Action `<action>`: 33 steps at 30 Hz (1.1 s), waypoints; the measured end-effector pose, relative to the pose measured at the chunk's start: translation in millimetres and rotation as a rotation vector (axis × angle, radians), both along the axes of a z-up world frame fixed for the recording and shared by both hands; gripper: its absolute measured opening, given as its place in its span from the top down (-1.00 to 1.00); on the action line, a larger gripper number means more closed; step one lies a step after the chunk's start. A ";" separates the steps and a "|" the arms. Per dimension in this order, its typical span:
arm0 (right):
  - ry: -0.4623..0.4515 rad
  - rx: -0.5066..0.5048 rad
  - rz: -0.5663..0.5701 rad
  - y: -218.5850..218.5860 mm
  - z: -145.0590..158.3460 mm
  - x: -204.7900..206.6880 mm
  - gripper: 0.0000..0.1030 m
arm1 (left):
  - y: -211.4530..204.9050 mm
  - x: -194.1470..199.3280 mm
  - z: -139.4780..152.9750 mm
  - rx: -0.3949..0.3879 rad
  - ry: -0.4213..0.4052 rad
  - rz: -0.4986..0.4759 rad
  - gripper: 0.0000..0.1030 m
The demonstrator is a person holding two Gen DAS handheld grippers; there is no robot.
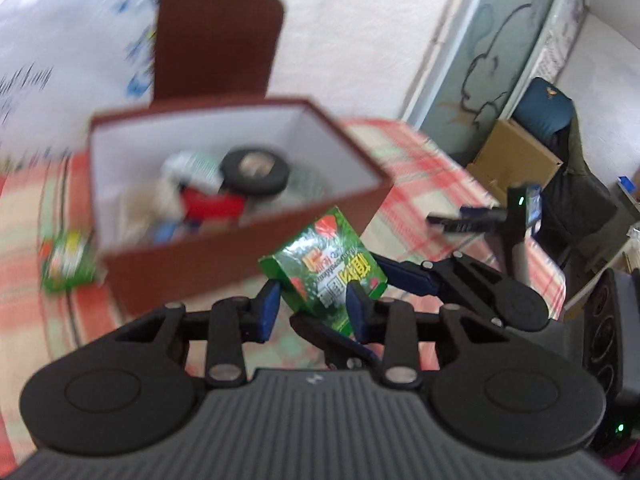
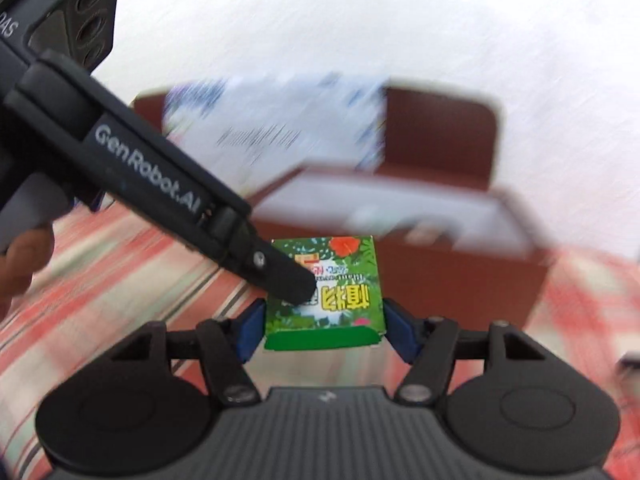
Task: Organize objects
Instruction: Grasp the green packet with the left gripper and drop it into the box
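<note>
Small green carton, red flower print, yellow characters, foil sheen.

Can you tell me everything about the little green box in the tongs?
The green box is small and looks like shiny cardboard. It has leaves, a red flower and big yellow letters printed on it, and the print looks upside down from both cameras. Its plain green end flap faces the right camera. It sits tilted, pinched by the left tongs and also by the right tongs. It is just in front of the open brown box, over the checked tablecloth.
</note>
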State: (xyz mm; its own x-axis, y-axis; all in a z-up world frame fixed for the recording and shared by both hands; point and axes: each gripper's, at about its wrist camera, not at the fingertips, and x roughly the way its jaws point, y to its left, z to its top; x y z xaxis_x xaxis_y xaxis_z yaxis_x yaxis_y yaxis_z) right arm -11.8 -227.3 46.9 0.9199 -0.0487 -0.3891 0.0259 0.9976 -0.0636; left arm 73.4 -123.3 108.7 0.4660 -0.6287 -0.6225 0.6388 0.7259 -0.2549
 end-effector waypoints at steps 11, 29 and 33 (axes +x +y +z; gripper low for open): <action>0.006 -0.024 -0.145 -89.9 7.7 80.9 -0.31 | -91.0 83.8 -1.7 0.084 -0.040 0.029 0.18; -0.071 0.169 -0.226 -76.8 9.4 10.6 -0.48 | -30.1 13.3 11.8 0.216 -0.196 0.283 -0.08; -0.041 0.219 -0.220 -65.8 11.8 -3.9 -0.48 | -10.6 -5.7 7.8 0.227 -0.199 0.310 -0.09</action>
